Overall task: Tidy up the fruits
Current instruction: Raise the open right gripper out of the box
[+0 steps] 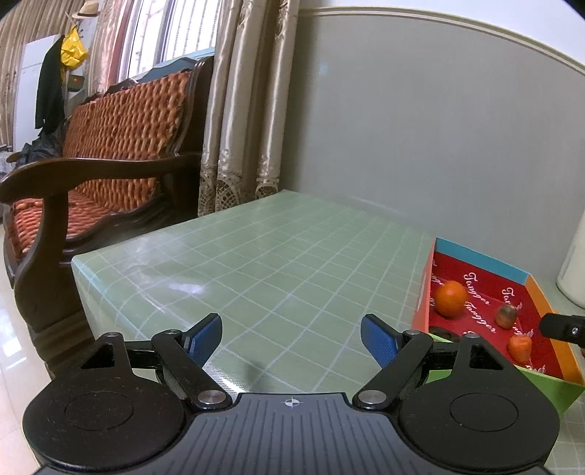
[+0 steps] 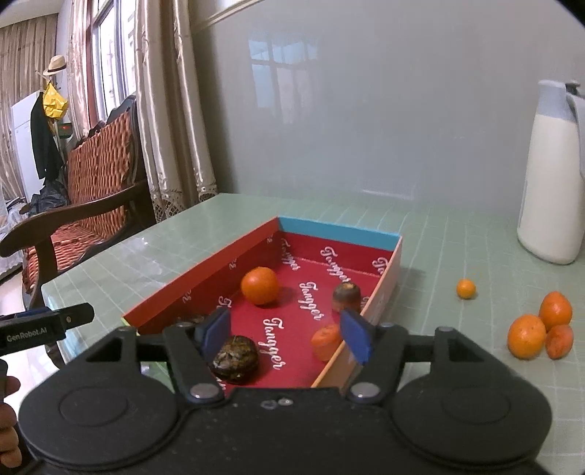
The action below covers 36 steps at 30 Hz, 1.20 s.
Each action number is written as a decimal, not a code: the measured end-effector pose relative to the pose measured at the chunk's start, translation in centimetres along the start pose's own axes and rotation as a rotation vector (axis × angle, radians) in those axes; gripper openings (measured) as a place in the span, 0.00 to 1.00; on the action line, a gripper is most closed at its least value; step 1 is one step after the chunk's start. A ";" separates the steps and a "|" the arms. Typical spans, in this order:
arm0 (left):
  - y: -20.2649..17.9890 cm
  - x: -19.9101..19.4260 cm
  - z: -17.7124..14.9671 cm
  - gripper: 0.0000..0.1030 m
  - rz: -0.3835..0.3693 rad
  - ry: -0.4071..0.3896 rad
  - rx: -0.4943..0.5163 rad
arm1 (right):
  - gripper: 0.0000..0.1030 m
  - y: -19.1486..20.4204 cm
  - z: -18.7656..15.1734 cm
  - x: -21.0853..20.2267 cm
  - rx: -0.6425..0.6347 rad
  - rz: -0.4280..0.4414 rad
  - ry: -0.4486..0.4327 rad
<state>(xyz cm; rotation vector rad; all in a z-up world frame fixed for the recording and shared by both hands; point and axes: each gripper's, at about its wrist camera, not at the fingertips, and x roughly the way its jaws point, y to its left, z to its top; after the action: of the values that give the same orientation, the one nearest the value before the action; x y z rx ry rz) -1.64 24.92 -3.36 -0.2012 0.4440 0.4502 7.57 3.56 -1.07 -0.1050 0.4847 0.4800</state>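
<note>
Dark wrinkled round fruit (image 2: 236,360) lies inside the red cardboard box (image 2: 204,272), below the right gripper (image 2: 285,338), both grippers' jaws apart and empty.

- Daylight through a curtained window (image 1: 172,33) falls on a grey wall (image 1: 420,128).
- A wooden sofa (image 1: 109,146) with orange cushions stands beside the green-tiled bench (image 1: 274,255).
- A hat (image 2: 55,65) hangs above a dark coat (image 2: 42,139).

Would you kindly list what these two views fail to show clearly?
- Dark fruit, right wrist view: near side hidden behind the right gripper.
- Box, left wrist view: near end hidden by the left gripper.
- White bottle: cut off by the right edge.
</note>
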 end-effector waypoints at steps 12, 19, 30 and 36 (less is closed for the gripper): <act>-2.0 0.1 -0.1 0.80 -0.021 -0.001 0.027 | 0.79 -2.6 0.2 -2.4 0.019 -0.035 -0.067; -4.1 -0.2 -0.1 0.80 -0.022 -0.008 0.068 | 0.81 -5.7 -0.9 -3.5 0.076 -0.100 -0.087; -8.8 -1.6 1.5 0.80 -0.106 -0.049 0.146 | 0.82 -10.4 -2.4 -5.5 0.179 -0.224 -0.106; -14.2 -2.4 1.6 0.80 -0.220 -0.055 0.226 | 0.82 -12.8 -3.3 -7.3 0.210 -0.292 -0.116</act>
<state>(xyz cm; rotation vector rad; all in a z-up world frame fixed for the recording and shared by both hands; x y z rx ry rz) 3.56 11.96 0.45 -0.0177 0.4098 0.1868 6.47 -11.51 -0.71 0.0538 0.3953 0.1463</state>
